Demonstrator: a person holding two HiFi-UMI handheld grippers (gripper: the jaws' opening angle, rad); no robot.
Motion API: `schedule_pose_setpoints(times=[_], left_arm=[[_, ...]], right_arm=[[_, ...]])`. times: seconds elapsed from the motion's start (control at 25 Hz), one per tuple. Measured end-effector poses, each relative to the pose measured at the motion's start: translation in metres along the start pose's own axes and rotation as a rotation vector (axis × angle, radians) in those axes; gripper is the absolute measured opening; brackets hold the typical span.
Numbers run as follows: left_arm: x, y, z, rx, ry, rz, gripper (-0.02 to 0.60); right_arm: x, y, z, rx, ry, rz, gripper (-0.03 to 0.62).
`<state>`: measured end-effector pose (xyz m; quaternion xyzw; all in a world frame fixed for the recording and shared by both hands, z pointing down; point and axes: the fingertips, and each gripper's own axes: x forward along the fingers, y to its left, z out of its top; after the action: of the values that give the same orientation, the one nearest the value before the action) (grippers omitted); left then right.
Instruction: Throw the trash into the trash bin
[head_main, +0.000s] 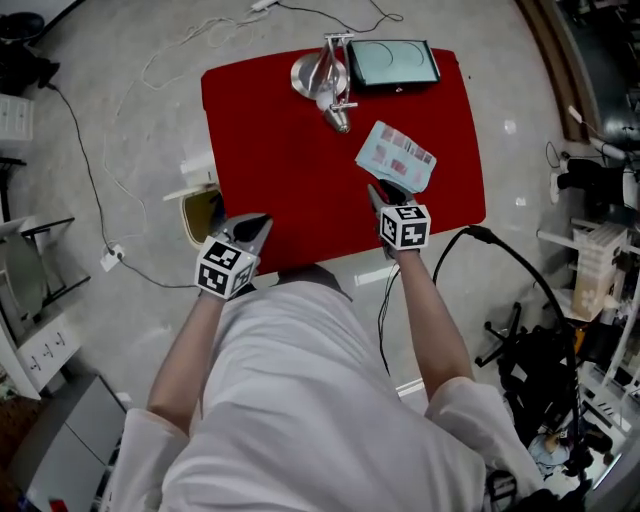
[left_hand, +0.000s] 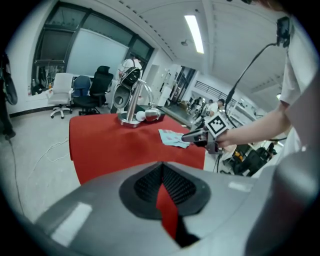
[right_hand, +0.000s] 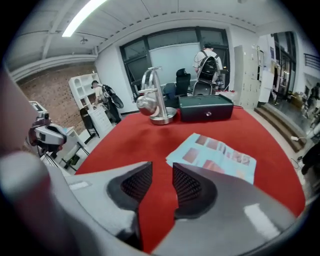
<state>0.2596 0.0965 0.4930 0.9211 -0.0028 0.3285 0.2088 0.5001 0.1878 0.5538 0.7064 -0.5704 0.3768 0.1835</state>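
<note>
Red worktop (head_main: 270, 130), office floor around. Paper sheet (head_main: 396, 155) lies flat near right edge, untouched. Right gripper (head_main: 378, 196) aims at it, fingers (right_hand: 192, 187) spread, empty, likely lining up pinch. Left gripper (head_main: 258, 226) hangs at front-left corner beside trash bin (head_main: 197, 213), fingers pressed together, empty.

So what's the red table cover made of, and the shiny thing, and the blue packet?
Red table cover: looks like felt or cloth, matte, no glare.
Shiny stand: probably polished metal; it mirrors the lights.
Blue packet: thin paper or plastic film, flat and printed; can't tell which.
</note>
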Motion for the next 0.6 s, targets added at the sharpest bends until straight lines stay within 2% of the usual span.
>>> schedule_pose_setpoints(times=[0.24,0.6], left_arm=[[0.012,0.005,0.001,-0.023,0.021,0.02,0.005],[0.021,0.013,0.004,-0.056,0.038,0.033,0.005]], right_arm=[[0.011,-0.064,0.0,0.061,0.036,-0.106,0.168],[0.052,-0.101,-0.025,0.081,0.193,-0.19,0.38]])
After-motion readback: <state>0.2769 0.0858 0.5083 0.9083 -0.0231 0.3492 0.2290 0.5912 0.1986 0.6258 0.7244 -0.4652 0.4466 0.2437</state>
